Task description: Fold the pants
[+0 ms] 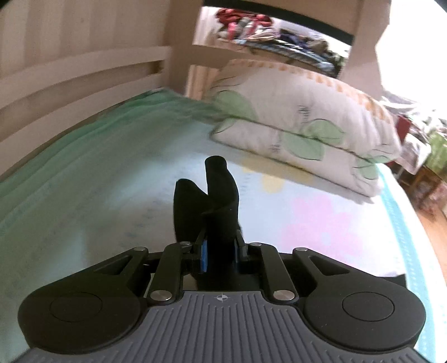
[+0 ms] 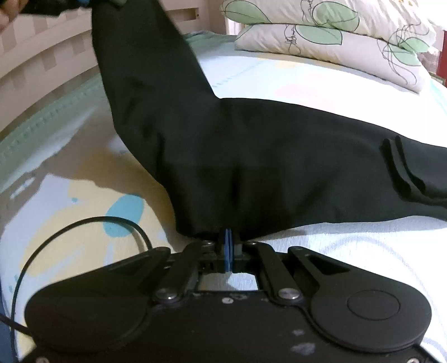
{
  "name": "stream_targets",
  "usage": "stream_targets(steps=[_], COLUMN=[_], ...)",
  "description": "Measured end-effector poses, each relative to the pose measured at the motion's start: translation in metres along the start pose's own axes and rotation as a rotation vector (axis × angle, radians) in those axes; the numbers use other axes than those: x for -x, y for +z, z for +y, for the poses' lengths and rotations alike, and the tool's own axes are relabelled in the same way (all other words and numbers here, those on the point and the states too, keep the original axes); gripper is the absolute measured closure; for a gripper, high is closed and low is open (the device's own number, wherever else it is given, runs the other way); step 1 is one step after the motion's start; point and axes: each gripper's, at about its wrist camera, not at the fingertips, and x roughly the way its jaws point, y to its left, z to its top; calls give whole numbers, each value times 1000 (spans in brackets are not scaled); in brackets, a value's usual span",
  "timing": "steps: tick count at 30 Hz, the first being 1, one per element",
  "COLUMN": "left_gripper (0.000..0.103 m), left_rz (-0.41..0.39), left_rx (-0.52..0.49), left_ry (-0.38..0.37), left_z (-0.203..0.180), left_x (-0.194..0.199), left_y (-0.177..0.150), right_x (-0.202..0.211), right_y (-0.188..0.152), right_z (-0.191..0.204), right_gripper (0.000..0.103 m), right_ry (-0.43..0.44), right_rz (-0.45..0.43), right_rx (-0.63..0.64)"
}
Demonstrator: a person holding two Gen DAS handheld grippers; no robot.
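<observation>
Black pants (image 2: pixel 279 156) lie spread on the bed sheet (image 2: pixel 307 81). One leg (image 2: pixel 145 69) is lifted and rises to the top left corner of the right wrist view, where a hand (image 2: pixel 4 16) shows. My left gripper (image 1: pixel 220 251) is shut on a bunch of that black cloth (image 1: pixel 220 201), which sticks up between its blue pads (image 1: pixel 204 258), high above the sheet. My right gripper (image 2: pixel 227 245) is low on the bed at the near edge of the pants. Its blue pads are pressed together with the cloth's edge pinched at their tips.
Two leaf-print pillows (image 1: pixel 301 123) are stacked at the head of the bed. A wooden slatted rail (image 1: pixel 69 75) runs along the left side. A black cable (image 2: pixel 56 231) loops over the sheet beside the right gripper. Clutter and a wooden floor (image 1: pixel 430 229) lie beyond the bed's right edge.
</observation>
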Motion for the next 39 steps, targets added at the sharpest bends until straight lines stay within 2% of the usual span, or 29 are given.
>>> stream_targets(steps=[5, 9, 18, 22, 25, 29, 33, 36, 39], left_gripper=[88, 88, 89, 89, 89, 87, 83, 71, 66], left_rz=[3, 13, 61, 89, 150, 242, 251, 253, 251], left_rx=[-76, -129, -218, -246, -289, -334, -387, -381, -370], left_ry=[-42, -92, -171, -213, -207, -200, -204, -261, -342], left_z=[-51, -97, -214, -261, -293, -310, -317, -318, -320], left_x=[4, 1, -40, -58, -83, -105, -111, -106, -98], left_y=[0, -5, -39, -64, -87, -110, -110, -101, -88], right_x=[10, 36, 102, 113, 112, 107, 106, 106, 103], right_y=[5, 6, 5, -7, -16, -19, -20, -15, -8], right_z=[-19, -45, -151, -199, -221, -232, -243, -244, -252], right_gripper=[100, 100, 100, 100, 99, 94, 91, 86, 85], right_ry=[41, 31, -125, -200, -231, -286, -309, -327, -356], right_rz=[12, -22, -137, -133, -119, -108, -95, -106, -119], right_rx=[-65, -132, -336, -416, -478, -510, -519, -502, -472])
